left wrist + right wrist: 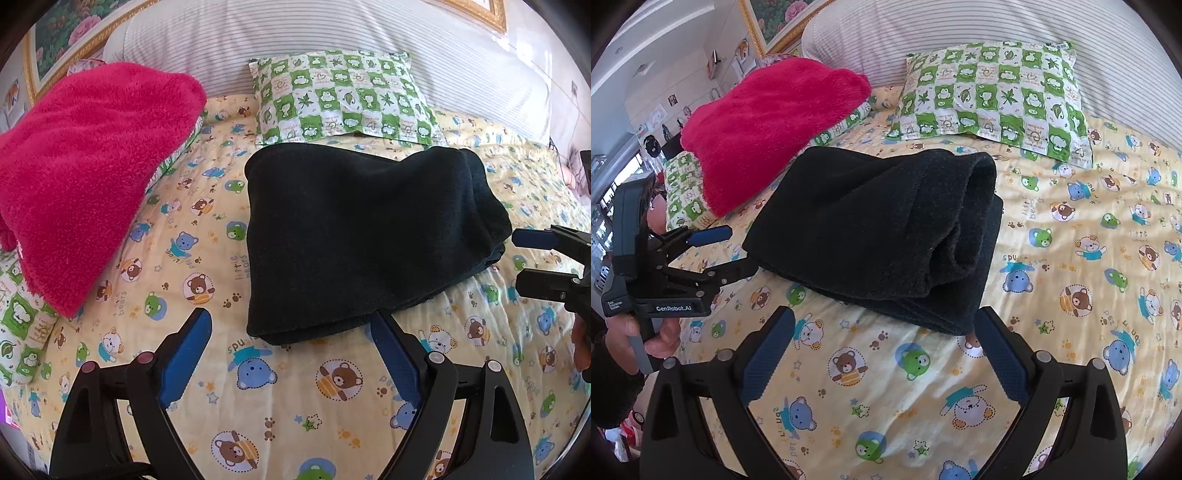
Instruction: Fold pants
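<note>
The black pants [354, 236] lie folded into a thick stacked bundle on the bear-print bedsheet [207, 280]; they also show in the right wrist view [871, 229]. My left gripper [291, 325] is open and empty, just in front of the bundle's near edge. It also shows from the side in the right wrist view [738, 251], open, at the bundle's left edge. My right gripper [886, 325] is open and empty, just in front of the bundle's near corner. It also shows in the left wrist view [517, 258], beside the bundle's right edge.
A pink fluffy blanket [85, 173] is heaped over a green checked pillow at the left. Another green checked pillow [343, 99] lies behind the pants against a striped white bolster [332, 37]. The bear-print sheet extends to the right [1089, 258].
</note>
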Demonstrator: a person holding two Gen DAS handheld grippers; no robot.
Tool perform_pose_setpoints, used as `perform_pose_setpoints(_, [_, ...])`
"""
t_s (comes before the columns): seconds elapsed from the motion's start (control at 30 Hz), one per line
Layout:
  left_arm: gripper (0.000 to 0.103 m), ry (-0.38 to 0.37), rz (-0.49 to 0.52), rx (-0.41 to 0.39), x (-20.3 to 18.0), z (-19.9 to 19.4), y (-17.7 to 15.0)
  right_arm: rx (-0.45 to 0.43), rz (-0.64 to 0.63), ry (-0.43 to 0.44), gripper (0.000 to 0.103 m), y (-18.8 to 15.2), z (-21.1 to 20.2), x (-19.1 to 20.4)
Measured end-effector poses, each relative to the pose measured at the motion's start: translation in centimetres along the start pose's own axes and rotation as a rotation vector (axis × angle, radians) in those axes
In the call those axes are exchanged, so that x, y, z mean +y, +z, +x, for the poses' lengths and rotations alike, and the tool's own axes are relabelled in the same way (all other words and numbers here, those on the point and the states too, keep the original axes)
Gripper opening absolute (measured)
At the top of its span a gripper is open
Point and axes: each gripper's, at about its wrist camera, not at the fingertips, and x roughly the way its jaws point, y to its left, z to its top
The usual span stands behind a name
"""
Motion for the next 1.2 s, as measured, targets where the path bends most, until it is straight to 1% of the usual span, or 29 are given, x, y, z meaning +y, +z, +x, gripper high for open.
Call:
perform_pose_setpoints(0.63, [0.089,-0.001,0.014,0.005,-0.50,0.56,0.16,0.000,0.002,0.008,0.098,0.37,0.38,-0.12])
perform_pose_setpoints(0.93, [0.089,-0.007,0.004,0.010,-0.44,0.85,0.19,0.001,0.001,0.005,0.098,0.37,0.44,-0.09])
perform_pose_setpoints(1.2, [0.089,-0.002,0.008,-0.003,-0.41,0.72,0.21,-0.003,0.002,0.008,0.098,0.40,0.41,-0.04])
